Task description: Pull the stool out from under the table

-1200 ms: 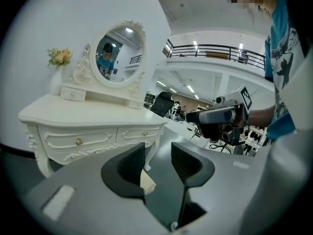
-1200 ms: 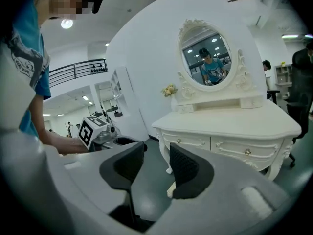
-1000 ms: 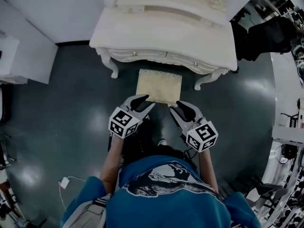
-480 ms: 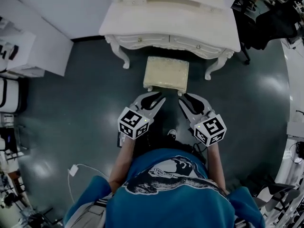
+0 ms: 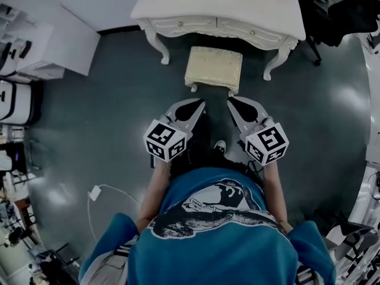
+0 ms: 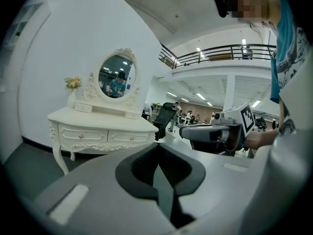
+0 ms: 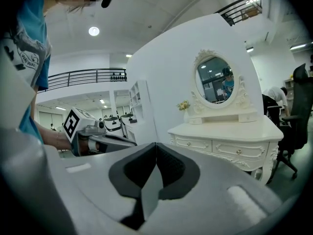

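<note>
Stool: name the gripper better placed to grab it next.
Right, narrowly. Both grippers have just closed on nothing, apart from the stool; the right gripper sits just short of its near right corner, the left gripper slightly farther from the near left one.

One stool (image 5: 214, 69), one dressing table (image 5: 237, 5)

Dark glossy floor (image 5: 89, 117): stool (image 5: 214, 69) just in frt of table (image 5: 237, 5); white cable (image 5: 95, 193) lower left.

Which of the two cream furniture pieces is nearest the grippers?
The small cream cushioned stool, low and rectangular; the ornate white dressing table stands farther off behind it.
</note>
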`<state>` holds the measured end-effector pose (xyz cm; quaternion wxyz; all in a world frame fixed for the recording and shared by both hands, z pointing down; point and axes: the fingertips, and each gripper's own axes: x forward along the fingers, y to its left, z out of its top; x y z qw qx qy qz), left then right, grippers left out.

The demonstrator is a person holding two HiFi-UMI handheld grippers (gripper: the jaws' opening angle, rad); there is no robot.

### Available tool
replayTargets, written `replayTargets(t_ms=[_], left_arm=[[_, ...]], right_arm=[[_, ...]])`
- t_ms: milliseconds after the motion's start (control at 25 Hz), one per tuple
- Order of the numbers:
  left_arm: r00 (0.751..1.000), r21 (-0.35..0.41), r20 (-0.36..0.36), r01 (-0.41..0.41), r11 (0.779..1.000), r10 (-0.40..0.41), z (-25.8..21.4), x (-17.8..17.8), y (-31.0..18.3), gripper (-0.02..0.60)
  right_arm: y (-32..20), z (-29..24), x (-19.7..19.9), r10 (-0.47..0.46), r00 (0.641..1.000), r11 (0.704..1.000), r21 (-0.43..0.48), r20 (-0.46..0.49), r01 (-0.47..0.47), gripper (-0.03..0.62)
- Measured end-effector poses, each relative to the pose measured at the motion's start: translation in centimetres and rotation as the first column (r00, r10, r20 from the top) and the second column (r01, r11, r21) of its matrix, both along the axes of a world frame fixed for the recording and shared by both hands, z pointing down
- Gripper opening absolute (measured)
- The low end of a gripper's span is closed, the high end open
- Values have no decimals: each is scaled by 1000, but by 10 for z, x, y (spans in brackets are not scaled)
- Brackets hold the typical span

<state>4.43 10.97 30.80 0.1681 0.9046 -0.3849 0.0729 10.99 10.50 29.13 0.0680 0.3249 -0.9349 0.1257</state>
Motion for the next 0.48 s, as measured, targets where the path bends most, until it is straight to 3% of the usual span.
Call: replayTargets(t_ms=[480], left_arm=[[1000,46,18,-24,999,23,-11,22,35,14]], right_arm=[[34,-5,13,0,1000,1000,22,32,0,2]])
